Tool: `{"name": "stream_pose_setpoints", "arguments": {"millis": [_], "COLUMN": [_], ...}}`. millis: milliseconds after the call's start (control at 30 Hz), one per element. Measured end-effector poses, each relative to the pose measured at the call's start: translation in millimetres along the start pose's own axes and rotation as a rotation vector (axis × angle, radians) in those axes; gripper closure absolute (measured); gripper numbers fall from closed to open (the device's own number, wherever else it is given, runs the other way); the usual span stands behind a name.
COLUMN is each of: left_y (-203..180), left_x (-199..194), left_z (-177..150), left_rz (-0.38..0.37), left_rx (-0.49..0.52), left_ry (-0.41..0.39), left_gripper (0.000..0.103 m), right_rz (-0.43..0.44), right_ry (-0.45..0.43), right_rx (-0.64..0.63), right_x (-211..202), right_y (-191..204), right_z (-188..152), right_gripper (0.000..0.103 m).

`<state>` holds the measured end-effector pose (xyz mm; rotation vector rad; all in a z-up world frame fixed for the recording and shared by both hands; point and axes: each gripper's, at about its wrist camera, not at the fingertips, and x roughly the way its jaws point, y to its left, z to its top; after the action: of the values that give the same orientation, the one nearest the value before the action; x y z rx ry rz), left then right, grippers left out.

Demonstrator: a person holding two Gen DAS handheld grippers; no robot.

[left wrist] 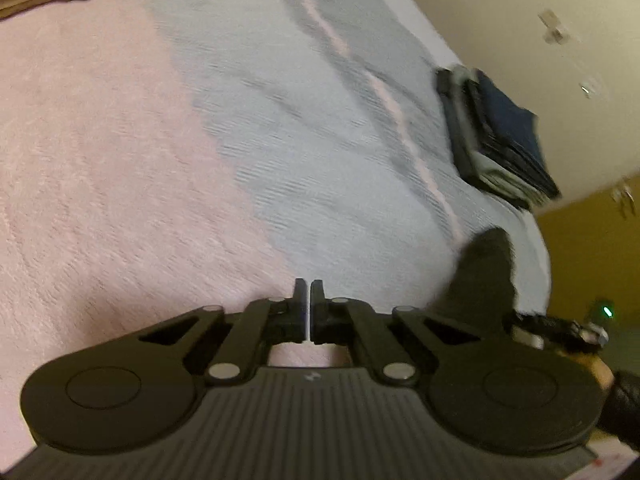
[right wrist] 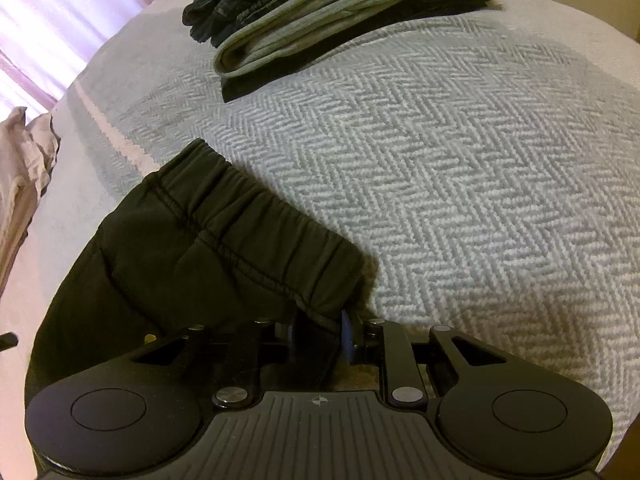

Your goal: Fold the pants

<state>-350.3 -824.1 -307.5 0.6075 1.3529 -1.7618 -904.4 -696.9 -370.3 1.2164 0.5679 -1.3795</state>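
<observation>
On the near left of the grey-and-white herringbone bedspread [right wrist: 460, 168], the dark, soft-knit pants with a gathered elastic waistband [right wrist: 208, 240] lie bunched, the waistband end towards the middle of the bed. The right gripper [right wrist: 318, 332] is clamped on a fold of that cloth just below the waistband, its fingers held partly apart by the fabric between them. The left gripper [left wrist: 308, 300] hovers over the bedspread with its fingers pressed together and nothing visibly between them; in its view a corner of the dark pants shows at the near right.

The pants look light, limp and thick enough to keep a crease poorly, so they will likely sag and drag rather than hold shape. The stitched waistband seems the firmest place to take hold, ideally at both its corners, one per gripper.

A stack of folded garments in navy, grey and black [right wrist: 320, 16] sits at the far edge, well apart from the pants.

No brand, label or readable writing shows; only a small emblem on each gripper body.
</observation>
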Motion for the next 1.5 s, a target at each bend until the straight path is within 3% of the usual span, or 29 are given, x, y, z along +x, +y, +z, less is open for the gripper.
{"name": "stream_pose_setpoints", "arguments": {"millis": [33, 100, 167, 267, 333, 400, 467, 533, 567, 700, 767, 867, 900, 1067, 1167, 1267, 1333, 1500], "left_y": [-10.4, -29.0, -45.7, -51.5, -36.7, -19.7, -12.6, -5.6, 0.8, 16.7, 22.8, 19.7, 17.4, -2.4, -1.0, 21.1, 40.7, 75.2], "left_x": [-0.9, 4.4, 16.5, 41.4, 54.2, 53.7, 45.9, 37.7, 32.6, 13.3, -2.4, -24.6, -33.4, -69.3, -85.9, -98.9, -114.2, -164.1], "left_z": [-6.2, -21.3, -38.2, -62.5, -71.6, -75.7, -77.3, -81.4, -83.4, -90.3, -101.0, -115.3, -121.4, -161.2, -193.8, -238.7, -266.8, -315.3], "left_rz": [-0.03, -0.095, -0.12, -0.08, -0.029, -0.038, -0.027, 0.015, 0.021, 0.185, 0.211, 0.213, 0.21, 0.17, 0.155, 0.188, 0.209, 0.281], "left_rx": [0.018, 0.05, 0.089, 0.106, 0.088, 0.038, 0.06, 0.061, 0.038, 0.002, -0.006, 0.002, 0.014, 0.078, 0.091, 0.067, 0.046, 0.007], "left_ry": [0.018, 0.067, 0.114, 0.154, 0.159, 0.152, 0.147, 0.147, 0.139, 0.144, 0.134, 0.099, 0.084, 0.034, 0.041, 0.061, 0.058, 0.051], "left_gripper": [0.103, 0.102, 0.101, 0.1, 0.102, 0.101, 0.1, 0.1, 0.1, 0.1, 0.1, 0.1, 0.099, 0.098, 0.096, 0.096, 0.096, 0.096], "right_rz": [-0.005, -0.031, -0.072, -0.103, -0.057, 0.055, 0.171, 0.183, 0.179, 0.18, 0.154, 0.043, 0.053, 0.204, 0.29, 0.219, 0.115, 0.043], "right_ry": [-0.004, -0.013, -0.045, -0.147, -0.195, -0.181, -0.091, -0.013, -0.016, -0.041, -0.054, -0.055, -0.071, -0.121, -0.081, -0.01, 0.016, -0.068], "right_rx": [0.005, 0.007, -0.006, -0.075, -0.112, -0.152, -0.21, -0.231, -0.227, -0.246, -0.243, -0.17, -0.108, -0.097, -0.154, -0.154, -0.159, -0.11], "right_x": [-1.9, -7.8, -19.3, -43.6, -55.0, -52.1, -32.4, -8.3, -2.5, -13.8, -25.0, -43.0, -50.4, -72.7, -56.6, -34.3, -35.4, -85.9], "right_y": [0.8, 3.2, 11.6, 33.8, 50.6, 64.4, 70.9, 63.7, 54.1, 30.5, 23.9, 20.6, 20.2, 65.4, 98.9, 101.2, 97.1, 102.1], "right_z": [-0.5, -2.0, -4.5, -15.4, -26.2, -37.0, -44.0, -49.3, -51.5, -62.8, -70.0, -85.3, -92.0, -141.4, -171.3, -195.7, -208.1, -236.6], "right_gripper": [0.076, 0.061, 0.057, 0.057, 0.057, 0.057, 0.057, 0.057, 0.057, 0.059, 0.059, 0.053, 0.053, 0.053, 0.053, 0.056, 0.056, 0.055]}}
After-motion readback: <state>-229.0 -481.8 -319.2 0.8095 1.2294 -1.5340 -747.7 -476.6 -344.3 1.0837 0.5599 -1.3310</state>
